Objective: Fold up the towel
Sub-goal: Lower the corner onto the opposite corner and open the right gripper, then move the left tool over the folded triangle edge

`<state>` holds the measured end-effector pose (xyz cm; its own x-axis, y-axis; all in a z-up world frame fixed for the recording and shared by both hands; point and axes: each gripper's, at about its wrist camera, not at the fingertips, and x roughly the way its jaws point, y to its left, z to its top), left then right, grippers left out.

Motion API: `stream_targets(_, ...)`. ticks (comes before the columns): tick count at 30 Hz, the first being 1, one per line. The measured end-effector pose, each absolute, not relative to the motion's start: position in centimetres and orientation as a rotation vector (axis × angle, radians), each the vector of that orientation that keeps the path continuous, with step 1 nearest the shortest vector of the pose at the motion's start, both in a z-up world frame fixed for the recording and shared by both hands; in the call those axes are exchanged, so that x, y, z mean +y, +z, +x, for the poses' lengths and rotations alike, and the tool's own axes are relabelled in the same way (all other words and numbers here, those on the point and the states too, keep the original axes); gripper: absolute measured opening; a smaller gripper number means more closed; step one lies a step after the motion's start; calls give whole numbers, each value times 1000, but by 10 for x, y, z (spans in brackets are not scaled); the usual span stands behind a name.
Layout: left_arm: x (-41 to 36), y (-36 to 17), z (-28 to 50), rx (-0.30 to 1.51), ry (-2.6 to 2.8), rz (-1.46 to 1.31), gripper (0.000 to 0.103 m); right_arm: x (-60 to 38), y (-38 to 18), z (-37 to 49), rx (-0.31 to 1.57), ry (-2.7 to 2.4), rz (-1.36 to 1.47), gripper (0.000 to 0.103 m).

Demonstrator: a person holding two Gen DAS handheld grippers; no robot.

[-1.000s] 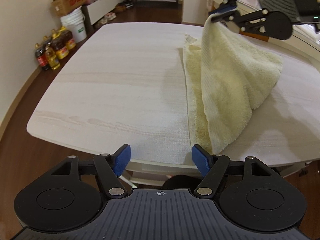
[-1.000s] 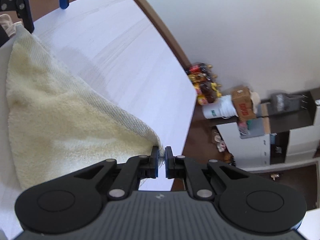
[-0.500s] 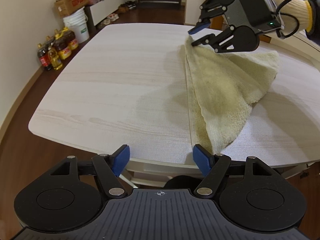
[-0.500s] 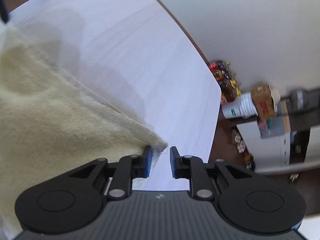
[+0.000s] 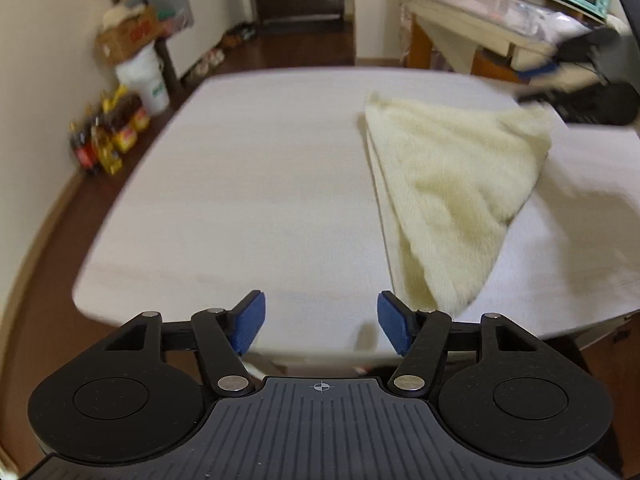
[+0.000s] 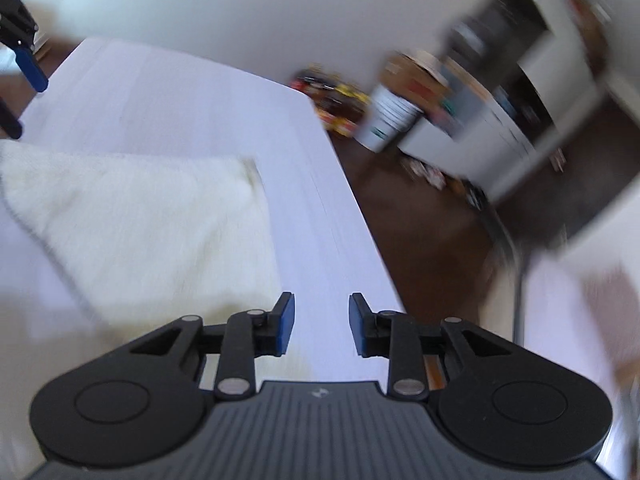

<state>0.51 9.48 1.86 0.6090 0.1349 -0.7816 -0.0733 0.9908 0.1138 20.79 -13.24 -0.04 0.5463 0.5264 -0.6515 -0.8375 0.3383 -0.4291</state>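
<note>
On the white desk [image 5: 240, 184] lies the pale yellow towel [image 5: 452, 184], in the right half of the left wrist view. It is folded to a rough triangle: one straight edge runs from the upper middle of the frame down to the near desk edge, and the wide side reaches to the upper right. It lies flat, and nothing holds it.

At the bottom of this view the left gripper [image 5: 320, 326] has its blue fingers [image 5: 250, 326] rather wide, and they are closing. Between them is only bare desk; the near corner of the towel is just beside the right finger but not between the two.

At the upper right of the same frame the right gripper [image 5: 568, 84] is blurred, near the far corner of the towel. In the right wrist view its fingers [image 6: 285, 324] stand at a narrow gap, and they are opening. Between them is bare desk, and the towel [image 6: 152, 224] is at the left of the frame, apart from them. At the upper left edge of that frame shows a finger of the left gripper [image 6: 30, 68].

Beside the wall on the floor stand bottles [image 5: 108, 136] and a white bucket [image 5: 146, 80].
</note>
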Motion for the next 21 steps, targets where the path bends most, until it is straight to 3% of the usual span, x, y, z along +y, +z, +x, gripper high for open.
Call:
stream_targets(10, 52, 16, 32, 843, -103, 157, 66, -221, 14, 215, 557, 707, -393, 32)
stream_targets(15, 57, 3, 40, 858, -72, 151, 66, -212, 8, 227, 548, 717, -374, 33)
stream_targets(21, 64, -9, 38, 915, -72, 176, 65, -188, -19, 233, 567, 689, -540, 33)
